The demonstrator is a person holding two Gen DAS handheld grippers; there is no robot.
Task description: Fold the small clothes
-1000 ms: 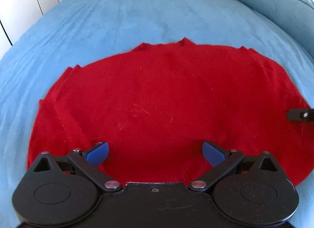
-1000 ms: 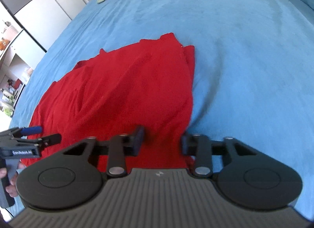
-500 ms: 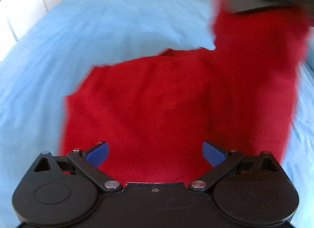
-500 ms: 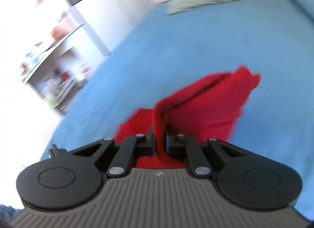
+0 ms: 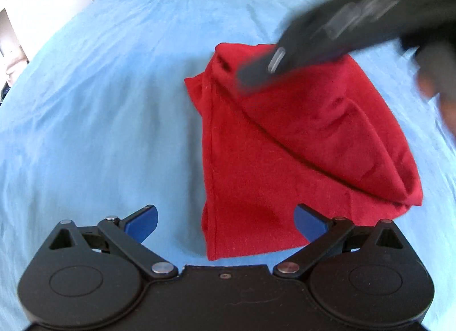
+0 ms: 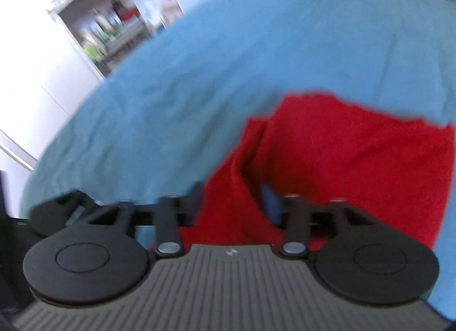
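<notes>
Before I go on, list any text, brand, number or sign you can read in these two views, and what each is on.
No readable text in either view.
Right tongs body: a small pale emblem near the front edge, a mark only, no letters legible.
Shelf items behind the bed: blurred, any labels unreadable.
Left tongs body: no print visible.
Red sweater and blue bedspread: no tag or print showing.

The left gripper [image 5: 225,224] was matte black, with two round embossed discs, silver pivot screws on its angled link arms and blue pads [image 5: 142,222]. The right gripper [image 6: 232,202] was black too, with a ribbed grey housing bearing a small pale logo.
</notes>
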